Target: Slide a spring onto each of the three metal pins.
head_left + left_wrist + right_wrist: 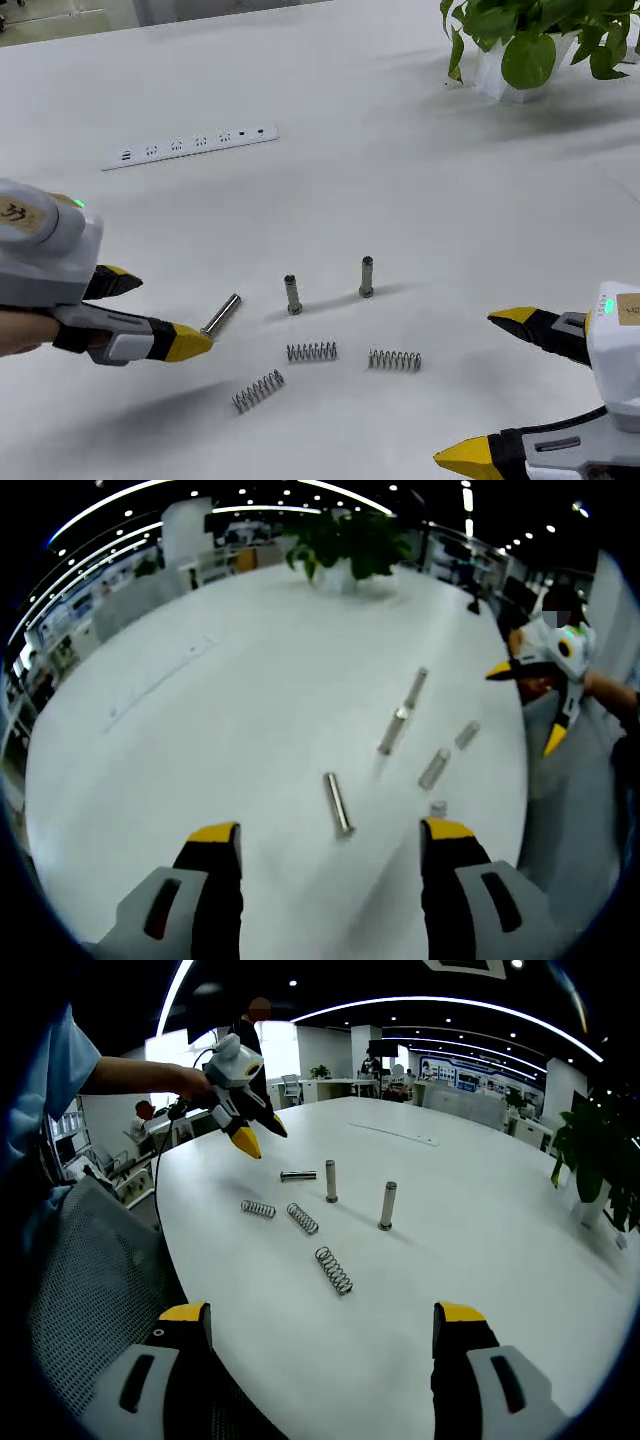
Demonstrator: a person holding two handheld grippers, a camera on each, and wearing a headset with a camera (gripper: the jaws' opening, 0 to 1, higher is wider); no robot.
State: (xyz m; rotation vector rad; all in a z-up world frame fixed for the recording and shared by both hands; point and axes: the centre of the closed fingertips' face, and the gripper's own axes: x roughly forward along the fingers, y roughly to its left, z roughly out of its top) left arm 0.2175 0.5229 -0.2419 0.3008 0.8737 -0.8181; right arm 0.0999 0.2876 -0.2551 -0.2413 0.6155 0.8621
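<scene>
The table (420, 200) is white, the pins (366, 277) and springs (312, 351) silvery, the plant (530, 45) green; the left gripper (165, 313) and right gripper (468, 388) have yellow tips.

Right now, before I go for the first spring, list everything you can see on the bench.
metal pins: three, silver; two upright mid-table, one lying on its side to their left.
springs: three, silver; lying loose on the near side of the pins, none on a pin.
power strip: one, white; far left of the table.
potted plant: one, green leaves in a white pot; far right.
table: one, white; under everything.
left gripper: one, grey with yellow-tipped jaws; open, one tip close to the lying pin.
right gripper: one, same colours; open, near right, holding nothing.
</scene>
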